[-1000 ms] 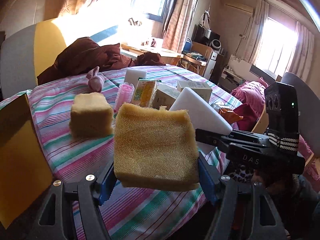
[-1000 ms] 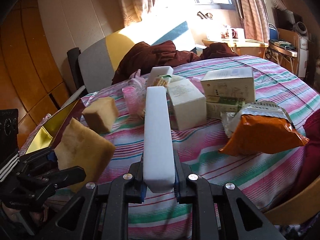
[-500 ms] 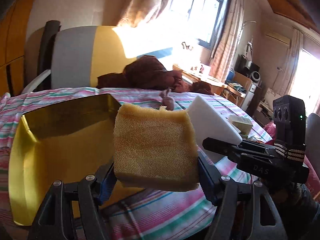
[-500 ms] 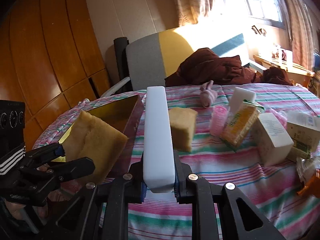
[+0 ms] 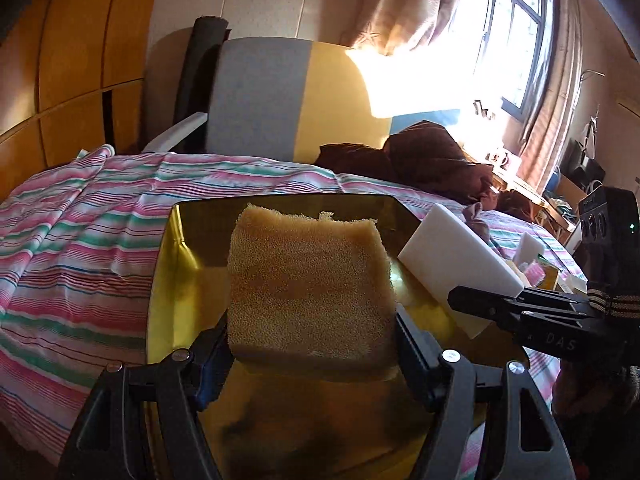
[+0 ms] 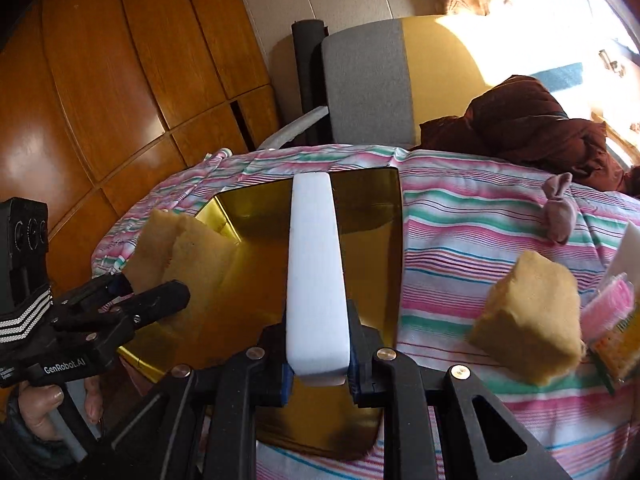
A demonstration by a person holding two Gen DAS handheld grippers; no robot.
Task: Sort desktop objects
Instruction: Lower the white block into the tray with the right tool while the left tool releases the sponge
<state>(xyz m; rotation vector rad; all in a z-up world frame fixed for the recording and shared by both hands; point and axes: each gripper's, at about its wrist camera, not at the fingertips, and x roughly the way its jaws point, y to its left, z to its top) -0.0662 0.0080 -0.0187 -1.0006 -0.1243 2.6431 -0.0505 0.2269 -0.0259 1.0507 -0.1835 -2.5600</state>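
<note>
My left gripper [image 5: 312, 344] is shut on a yellow sponge [image 5: 308, 284] and holds it above a gold tray [image 5: 180, 280] on the striped tablecloth. My right gripper [image 6: 318, 372] is shut on a white foam block [image 6: 314, 264] held edge-up over the same gold tray [image 6: 372, 240]. In the right wrist view the left gripper [image 6: 156, 300] with its yellow sponge [image 6: 188, 252] hangs over the tray's left side. In the left wrist view the white foam block [image 5: 456, 268] hangs to the right of the sponge, over the tray's right edge.
A second yellow sponge [image 6: 528, 316] lies on the tablecloth [image 6: 460, 248] right of the tray, beside a pink brush [image 6: 608, 308] and a small pink pouch [image 6: 558, 212]. A brown garment [image 6: 528, 124] and a grey-yellow chair [image 6: 380, 80] stand behind the table. A hand [image 6: 40, 404] grips the left handle.
Both grippers swung left across the table with their loads, from over the cluttered middle to above the gold tray, which now fills the lower part of both views.
</note>
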